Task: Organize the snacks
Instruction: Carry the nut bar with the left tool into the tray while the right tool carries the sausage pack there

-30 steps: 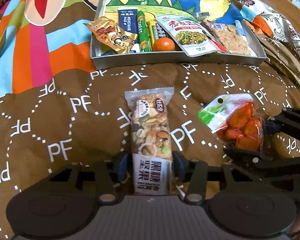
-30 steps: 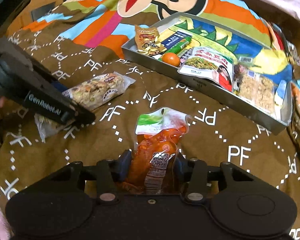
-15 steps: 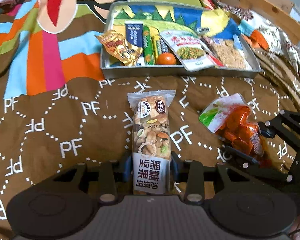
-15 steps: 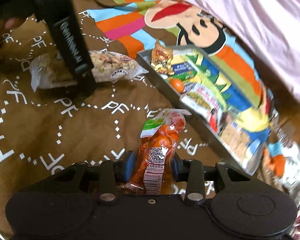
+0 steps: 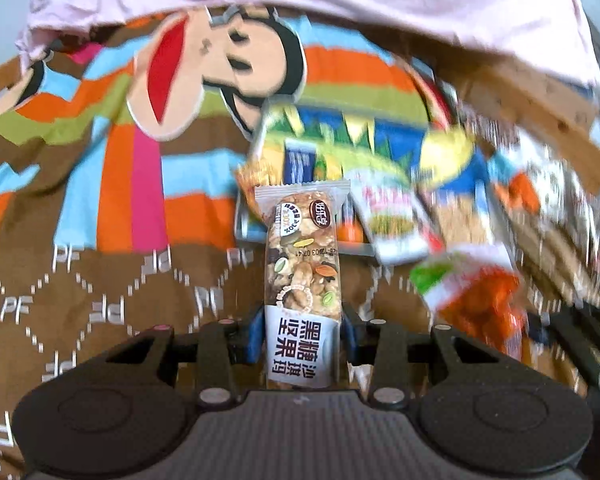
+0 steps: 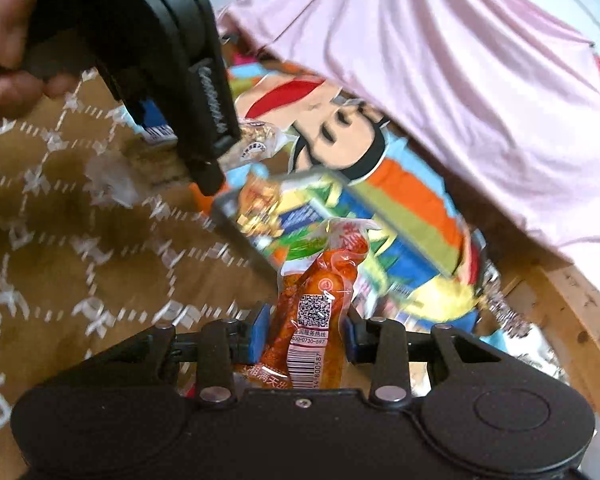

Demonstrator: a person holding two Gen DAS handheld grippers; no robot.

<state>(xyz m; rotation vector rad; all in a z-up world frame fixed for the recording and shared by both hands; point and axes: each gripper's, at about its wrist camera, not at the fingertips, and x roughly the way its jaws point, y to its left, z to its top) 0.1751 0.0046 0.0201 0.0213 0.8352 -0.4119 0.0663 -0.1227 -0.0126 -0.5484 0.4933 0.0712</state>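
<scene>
While several snacks already lay in the metal tray (image 5: 247,222), two were not yet stowed: the left tool (image 5: 302,334) was clenched on the nut bar (image 5: 302,264), the right tool (image 6: 305,334) on the orange snack pouch (image 6: 320,280), both raised clear of the blanket (image 5: 100,292) near the tray.

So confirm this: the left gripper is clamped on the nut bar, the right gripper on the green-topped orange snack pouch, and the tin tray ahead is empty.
Wrong on the tray: the left wrist view shows it already holding several snacks. The rest stands: left gripper clamped on the nut bar, right gripper on the orange snack pouch.
</scene>
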